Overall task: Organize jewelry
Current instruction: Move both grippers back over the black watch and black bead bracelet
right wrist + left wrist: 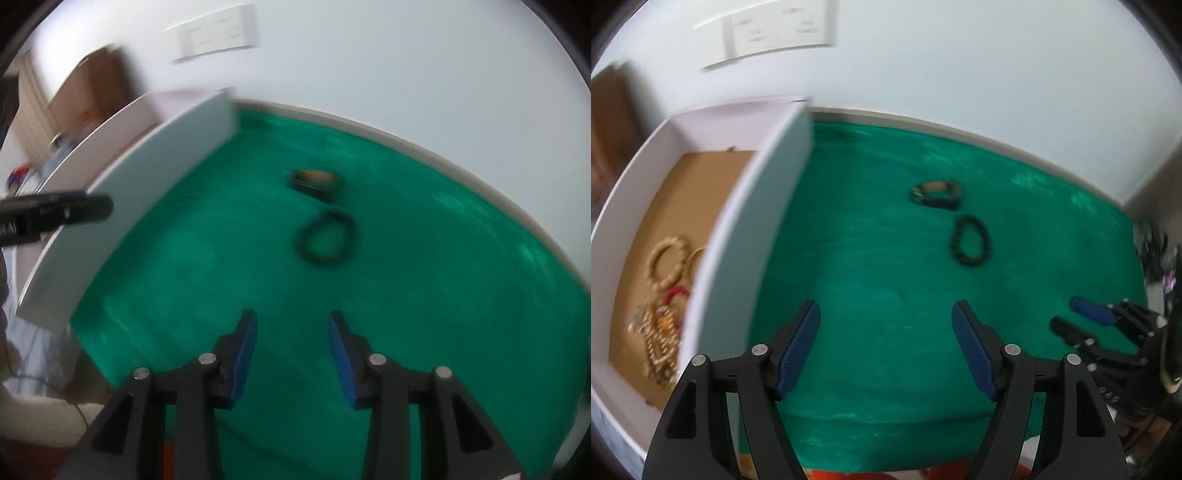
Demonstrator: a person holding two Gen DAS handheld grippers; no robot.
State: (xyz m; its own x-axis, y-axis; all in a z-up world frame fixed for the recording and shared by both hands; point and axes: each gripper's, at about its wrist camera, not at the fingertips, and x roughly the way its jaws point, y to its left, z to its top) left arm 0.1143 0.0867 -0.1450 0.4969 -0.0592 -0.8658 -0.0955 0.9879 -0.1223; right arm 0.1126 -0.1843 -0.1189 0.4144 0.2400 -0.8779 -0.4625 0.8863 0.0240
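Two dark bracelets lie on the green cloth (871, 295): a black beaded ring (971, 240) (327, 238) and, just behind it, a dark bracelet with a tan part (937, 194) (314, 181). My left gripper (886, 314) hovers open over bare cloth in front of them, nothing between its blue pads. My right gripper (292, 323) is also open and empty, nearer the beaded ring; it shows at the right edge of the left wrist view (1071, 315). The white box (746, 229) at the left holds a cream beaded bracelet (666, 264), a red cord and gold chains.
The box's tall white wall (147, 192) stands between the jewelry inside and the cloth. A white wall with a switch panel (775, 31) rises behind the table. The left gripper's dark finger (70, 210) juts in at the left of the right wrist view. Both views are motion-blurred.
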